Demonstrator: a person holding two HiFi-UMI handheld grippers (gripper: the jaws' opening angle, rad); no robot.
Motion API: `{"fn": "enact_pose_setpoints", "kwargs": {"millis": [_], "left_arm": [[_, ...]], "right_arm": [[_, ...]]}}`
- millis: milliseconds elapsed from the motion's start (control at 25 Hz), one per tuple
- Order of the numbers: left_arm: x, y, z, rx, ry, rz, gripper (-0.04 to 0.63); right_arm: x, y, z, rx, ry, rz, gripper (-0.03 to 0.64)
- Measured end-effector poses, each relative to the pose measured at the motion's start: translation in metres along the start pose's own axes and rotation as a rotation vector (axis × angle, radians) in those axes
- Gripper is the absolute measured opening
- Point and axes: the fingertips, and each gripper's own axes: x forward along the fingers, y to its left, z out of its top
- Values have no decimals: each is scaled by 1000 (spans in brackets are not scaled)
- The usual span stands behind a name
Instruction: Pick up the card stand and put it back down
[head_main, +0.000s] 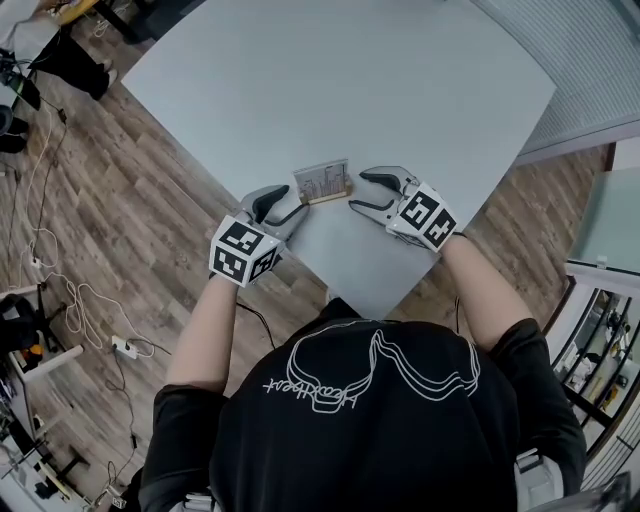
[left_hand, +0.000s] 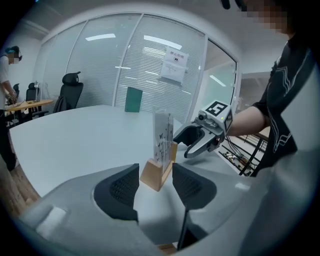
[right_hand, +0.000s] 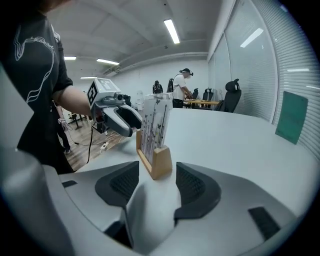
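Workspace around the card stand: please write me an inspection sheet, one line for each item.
Surface: grey table, holds only the stand.
Job's things: card stand upright on the table, wooden base, card in its slot.
Clutter: nothing seen.
Grippers: left gripper and right gripper open, one at each end of the stand, pads not pressing.
Cables: loose cables and a power strip on the floor.
Surroundings: wooden floor, glass wall with blinds, office chair.
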Motion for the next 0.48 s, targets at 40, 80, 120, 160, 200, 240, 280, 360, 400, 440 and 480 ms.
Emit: {"fn": "enact_pose_setpoints", "kwargs": {"millis": [40,80,120,160,200,240,280,360,400,440,480], "left_arm": [[2,1,-1,11,7,-2,195],[4,2,-2,20,12,-5,195],[6,3,-3,27,18,-10,195],[7,4,-4,33,24,-17,195],[8,4,-5,39,29,-22,195],[10,3,-5,46,33,-26,195],[12,2,-5,52,36,-28,195],[17,0,-6,66,43,-32,195],[19,-1,-6,75,46,-34,195],[20,-1,-7,84,50,-34,195],[21,0,-8,91,52,-33,195]], "right_arm": [[2,-2,-1,0,3,-3,239],[5,-4,0,-1,3,-5,239],[7,-6,2,-3,0,-7,239],[10,-8,4,-7,-4,-8,239],[11,-9,6,-13,-9,-8,238],[13,-9,9,-22,-14,-7,234],[13,-9,10,-37,-19,-8,233],[14,-9,9,-66,-15,-5,220],[16,-8,7,-75,-9,0,215],[17,-6,5,-83,-5,6,212],[20,-5,6,-92,-1,13,209]]}}
